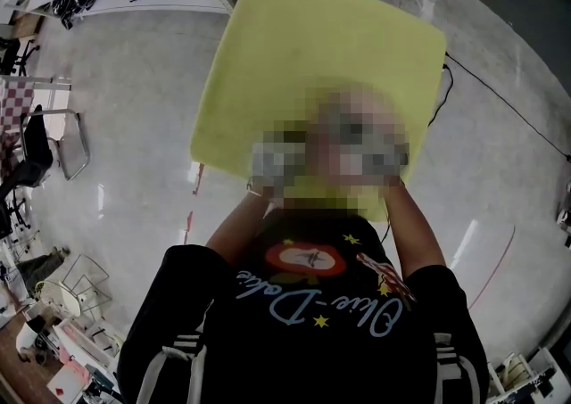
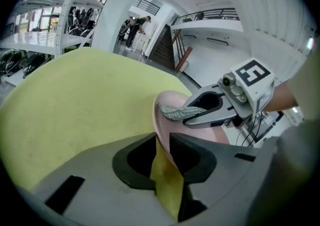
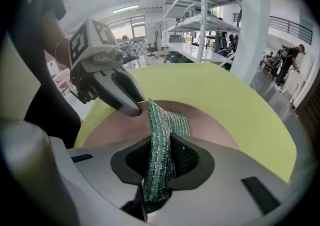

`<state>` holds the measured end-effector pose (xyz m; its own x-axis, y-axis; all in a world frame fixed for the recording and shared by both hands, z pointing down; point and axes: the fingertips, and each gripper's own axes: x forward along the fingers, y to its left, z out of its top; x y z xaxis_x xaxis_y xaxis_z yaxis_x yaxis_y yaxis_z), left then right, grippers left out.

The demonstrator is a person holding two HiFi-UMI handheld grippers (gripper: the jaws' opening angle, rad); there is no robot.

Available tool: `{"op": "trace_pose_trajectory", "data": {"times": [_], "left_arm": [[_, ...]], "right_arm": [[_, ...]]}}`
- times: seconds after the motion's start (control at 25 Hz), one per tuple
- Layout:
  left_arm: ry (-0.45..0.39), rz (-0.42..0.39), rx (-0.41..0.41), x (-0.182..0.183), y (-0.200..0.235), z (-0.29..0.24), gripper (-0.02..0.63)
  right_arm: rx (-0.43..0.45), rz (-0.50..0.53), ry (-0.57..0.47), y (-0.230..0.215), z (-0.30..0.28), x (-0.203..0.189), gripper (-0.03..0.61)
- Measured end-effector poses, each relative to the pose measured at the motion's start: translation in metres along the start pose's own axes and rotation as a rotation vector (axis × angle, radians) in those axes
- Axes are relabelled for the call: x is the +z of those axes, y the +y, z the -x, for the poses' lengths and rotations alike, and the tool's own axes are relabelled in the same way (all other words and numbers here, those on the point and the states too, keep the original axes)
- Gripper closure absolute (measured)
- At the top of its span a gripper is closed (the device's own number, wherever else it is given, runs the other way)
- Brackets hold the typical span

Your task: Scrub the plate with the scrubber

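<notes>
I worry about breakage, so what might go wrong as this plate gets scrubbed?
1. The left gripper seems to grip the plate only by its thin rim. Scrubbing pressure may twist it or slip it loose onto the table.
2. The scrubber sits folded in the right gripper, with only its tip on the plate. If pushed lower, the hard jaws might scrape the surface.
</notes>
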<state>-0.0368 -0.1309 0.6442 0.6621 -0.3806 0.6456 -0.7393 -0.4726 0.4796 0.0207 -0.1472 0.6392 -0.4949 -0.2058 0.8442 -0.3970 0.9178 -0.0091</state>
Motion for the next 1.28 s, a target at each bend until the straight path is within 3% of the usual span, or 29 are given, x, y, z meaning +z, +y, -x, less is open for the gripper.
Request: {"op": "trace_pose_trajectory", "data": {"times": [0.36,0.68,1.28], "left_arm": [[-0.016,0.016,0.018,-0.002,0.001,0.0,0.541],[-0.017,0.004,0.048,-0.001,0.0,-0.003,0.545],[-0.012,-0.017,0.079,-0.007,0.005,-0.002,0.548]], "right_arm": [[0.039,0.143,0.113,0.017,-0.003,-0.01,0.512],[0.063,0.197,0.119,0.044,0.0,-0.021,0.512],[0.2,0.143,0.142,0.099,0.004,-0.031,0.511]]}}
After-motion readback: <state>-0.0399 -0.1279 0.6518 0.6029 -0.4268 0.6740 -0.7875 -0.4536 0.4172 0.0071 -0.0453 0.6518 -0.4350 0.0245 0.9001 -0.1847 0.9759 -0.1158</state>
